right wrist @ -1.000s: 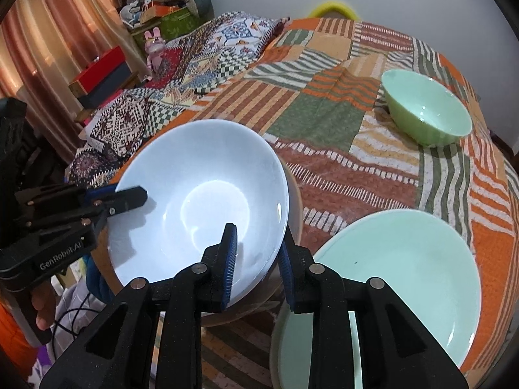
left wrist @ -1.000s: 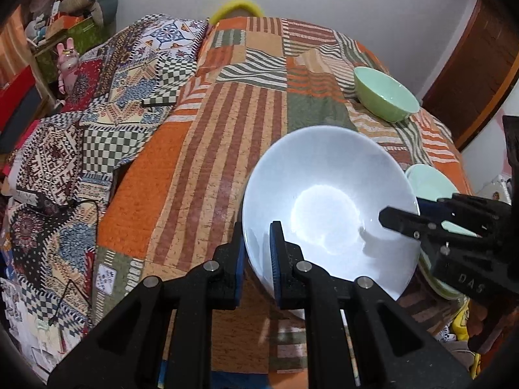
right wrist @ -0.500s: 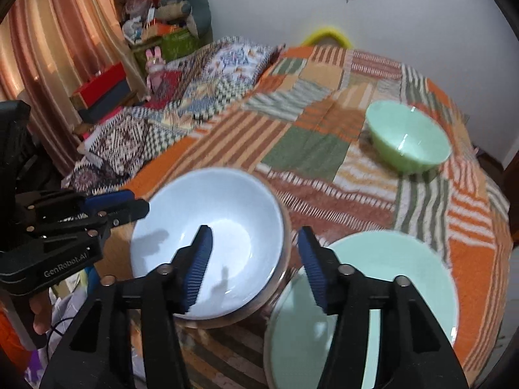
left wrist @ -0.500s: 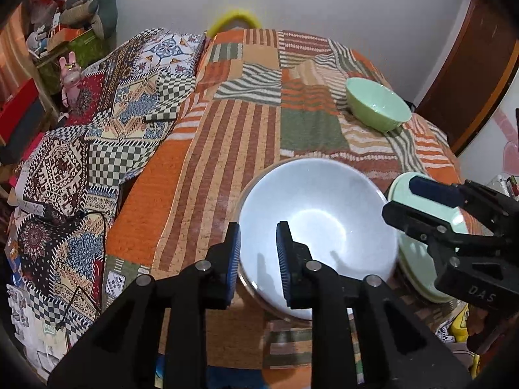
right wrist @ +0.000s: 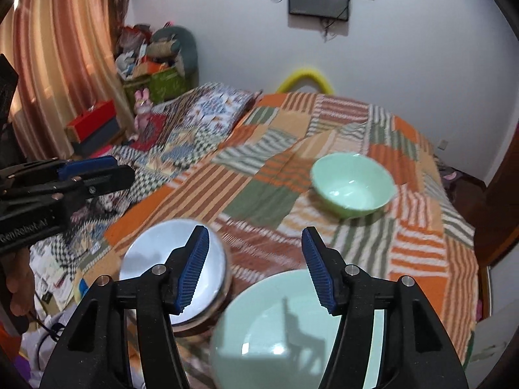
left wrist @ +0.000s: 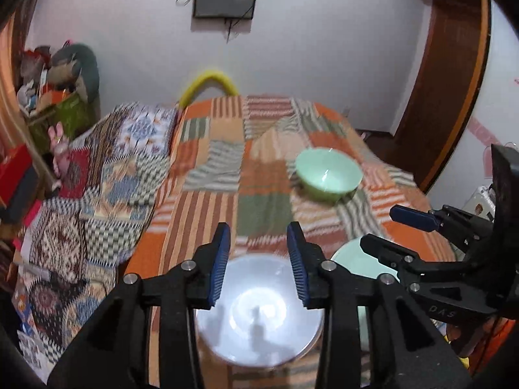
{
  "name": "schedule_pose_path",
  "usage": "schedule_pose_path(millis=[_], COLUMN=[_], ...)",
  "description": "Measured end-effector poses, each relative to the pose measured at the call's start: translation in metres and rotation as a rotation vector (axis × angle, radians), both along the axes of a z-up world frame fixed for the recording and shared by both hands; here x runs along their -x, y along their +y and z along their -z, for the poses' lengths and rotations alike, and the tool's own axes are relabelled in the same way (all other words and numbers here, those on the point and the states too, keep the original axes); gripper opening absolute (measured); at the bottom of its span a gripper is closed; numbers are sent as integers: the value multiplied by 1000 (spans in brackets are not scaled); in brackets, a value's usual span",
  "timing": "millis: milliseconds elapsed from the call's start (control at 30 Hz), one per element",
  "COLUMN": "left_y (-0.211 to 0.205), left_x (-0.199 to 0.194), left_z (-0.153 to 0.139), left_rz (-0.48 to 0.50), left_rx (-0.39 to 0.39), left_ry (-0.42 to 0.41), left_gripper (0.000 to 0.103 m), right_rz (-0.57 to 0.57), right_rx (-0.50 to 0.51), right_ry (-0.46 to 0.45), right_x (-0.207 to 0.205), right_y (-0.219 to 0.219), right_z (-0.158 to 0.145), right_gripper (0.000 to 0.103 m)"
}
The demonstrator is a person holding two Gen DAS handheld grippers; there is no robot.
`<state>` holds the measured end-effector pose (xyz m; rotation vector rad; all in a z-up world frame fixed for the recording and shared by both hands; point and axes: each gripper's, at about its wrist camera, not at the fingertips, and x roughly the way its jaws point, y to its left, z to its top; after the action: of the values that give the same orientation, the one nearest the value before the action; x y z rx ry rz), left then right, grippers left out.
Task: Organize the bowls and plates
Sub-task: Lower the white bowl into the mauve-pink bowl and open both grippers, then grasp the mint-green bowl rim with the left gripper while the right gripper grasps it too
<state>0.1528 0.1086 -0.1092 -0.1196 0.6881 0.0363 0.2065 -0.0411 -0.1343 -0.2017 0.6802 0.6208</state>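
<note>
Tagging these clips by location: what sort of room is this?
Likely a bedroom: a bed under a patchwork quilt, a curtain, and soft toys piled in the corner.

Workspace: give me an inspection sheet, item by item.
Surface: bed under a patchwork blanket.
Job's things: white bowl on a brown-rimmed dish near the edge; green plate beside it; green bowl alone farther back.
Clutter: nothing seen on the blanket.
Grippers: left tool open, empty; right tool open, empty.
Cables: wires dangling from the wall screen.
Surroundings: curtain, pink rabbit toy.
</note>
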Motion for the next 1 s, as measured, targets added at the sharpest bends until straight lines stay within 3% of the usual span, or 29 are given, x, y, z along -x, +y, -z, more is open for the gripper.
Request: schedule_pose_path(millis=[167, 300, 467, 700, 800, 1000], left_y=[-17, -31, -37, -43, -50, -52], left_x=[-23, -48, -88, -151, -176, -219], left_z=[-19, -29, -29, 0, 17, 56], left_rz=[40, 53, 92, 128, 134, 120], left_rx=[10, -19, 18, 62, 37, 48], left_ry=[-28, -56, -26, 70, 103, 166], left_gripper=[40, 49, 53, 53, 53, 50], right_rz=[62, 126, 173, 195, 199, 201], right_rx=[-34, -62, -96, -140, -130, -113], right_ry=[-54, -82, -70, 26, 61, 142], right_x=[-16, -36, -63, -106, -120, -152], right_y=[-28, -51, -70, -86, -87, -87], right_z=[-20, -29, -28, -8, 5, 37], right_gripper=[56, 61, 61, 61, 61, 46])
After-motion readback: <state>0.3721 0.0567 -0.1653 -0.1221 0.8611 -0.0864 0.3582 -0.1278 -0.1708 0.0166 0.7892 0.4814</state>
